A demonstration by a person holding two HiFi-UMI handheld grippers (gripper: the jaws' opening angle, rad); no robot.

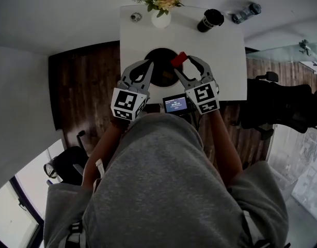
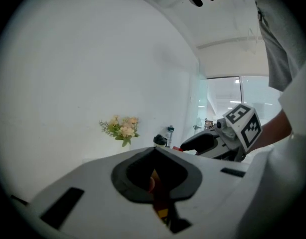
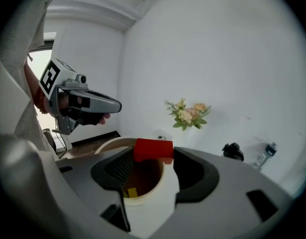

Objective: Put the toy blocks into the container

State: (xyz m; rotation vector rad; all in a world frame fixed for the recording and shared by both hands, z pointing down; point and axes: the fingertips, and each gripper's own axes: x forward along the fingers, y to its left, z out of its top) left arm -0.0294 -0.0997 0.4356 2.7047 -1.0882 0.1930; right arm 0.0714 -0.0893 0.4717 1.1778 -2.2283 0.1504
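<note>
A red block [image 1: 179, 59] [image 3: 153, 150] is pinched between the jaws of my right gripper [image 1: 182, 62] [image 3: 153, 154], held just over the round container [image 1: 163, 53] on the white table [image 1: 225, 61]. In the right gripper view the container [image 3: 148, 203] is cream outside and brown inside, with a yellow block [image 3: 131, 192] at its bottom. My left gripper [image 1: 148, 64] [image 2: 155, 151] hovers over the container's left side, jaws shut with nothing in them. Through its jaw opening I glimpse orange and yellow pieces [image 2: 158, 183] below.
At the table's far edge stand a white vase of flowers [image 1: 161, 4], a black cup [image 1: 210, 20] and a lying water bottle [image 1: 246, 12]. A small screen device [image 1: 175, 104] sits at the near edge. A black chair [image 1: 282, 105] stands to the right.
</note>
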